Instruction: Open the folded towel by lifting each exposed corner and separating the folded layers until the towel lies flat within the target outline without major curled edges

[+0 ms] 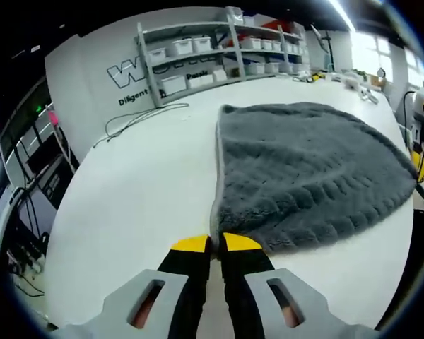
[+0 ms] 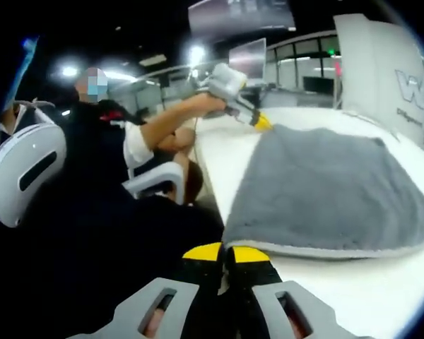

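The grey towel (image 1: 304, 176) is spread on the white table (image 1: 148, 198). Its near corner is pinched between the closed fingers of the left gripper (image 1: 213, 244), and another corner is clamped by the right gripper (image 2: 226, 253), its fingers closed.

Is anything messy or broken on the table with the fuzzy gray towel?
Nothing stands out. The gray towel lies spread flat on the white table, with no curled edges visible. The left gripper and right gripper each meet a towel corner, jaws together.
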The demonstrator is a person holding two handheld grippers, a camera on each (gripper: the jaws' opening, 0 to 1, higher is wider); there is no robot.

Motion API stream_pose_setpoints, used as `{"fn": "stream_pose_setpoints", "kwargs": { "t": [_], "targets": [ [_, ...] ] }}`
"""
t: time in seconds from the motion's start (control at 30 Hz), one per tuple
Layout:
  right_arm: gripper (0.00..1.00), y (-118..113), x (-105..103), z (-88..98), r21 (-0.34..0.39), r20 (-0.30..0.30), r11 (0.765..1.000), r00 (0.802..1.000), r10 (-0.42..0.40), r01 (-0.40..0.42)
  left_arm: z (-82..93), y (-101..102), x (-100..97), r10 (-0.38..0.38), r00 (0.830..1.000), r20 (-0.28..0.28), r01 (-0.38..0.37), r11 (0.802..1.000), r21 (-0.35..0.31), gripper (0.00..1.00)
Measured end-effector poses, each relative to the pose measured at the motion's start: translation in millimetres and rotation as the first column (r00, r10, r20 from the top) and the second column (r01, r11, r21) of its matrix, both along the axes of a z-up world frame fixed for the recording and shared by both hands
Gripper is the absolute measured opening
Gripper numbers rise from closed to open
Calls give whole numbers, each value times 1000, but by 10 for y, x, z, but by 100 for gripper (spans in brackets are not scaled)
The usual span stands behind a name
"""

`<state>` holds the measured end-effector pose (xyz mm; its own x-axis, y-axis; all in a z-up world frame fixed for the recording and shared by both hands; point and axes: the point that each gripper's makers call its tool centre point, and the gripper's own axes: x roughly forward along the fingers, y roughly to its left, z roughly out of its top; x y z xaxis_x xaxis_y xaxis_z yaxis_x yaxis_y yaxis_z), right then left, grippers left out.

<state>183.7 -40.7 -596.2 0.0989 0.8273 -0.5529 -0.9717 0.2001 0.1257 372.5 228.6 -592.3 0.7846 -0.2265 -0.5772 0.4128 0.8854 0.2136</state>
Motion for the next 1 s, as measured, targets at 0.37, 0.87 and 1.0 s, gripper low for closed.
{"fn": "stream_pose_setpoints", "kwargs": {
  "t": [0.37,0.87,1.0],
  "targets": [
    [0,169,-41,-15,0,3,1000,1000,23,-23,-7,61,97,1,1000,1,-1,1000,12,6],
    [0,341,-63,-41,23,-18,999,999,36,-35,-13,41,247,-6,1000,-1,6,1000,-21,5],
    [0,386,-79,-51,20,-9,999,999,45,-45,-27,3,250,-20,1000,-3,20,1000,-18,5]
  ]
}}
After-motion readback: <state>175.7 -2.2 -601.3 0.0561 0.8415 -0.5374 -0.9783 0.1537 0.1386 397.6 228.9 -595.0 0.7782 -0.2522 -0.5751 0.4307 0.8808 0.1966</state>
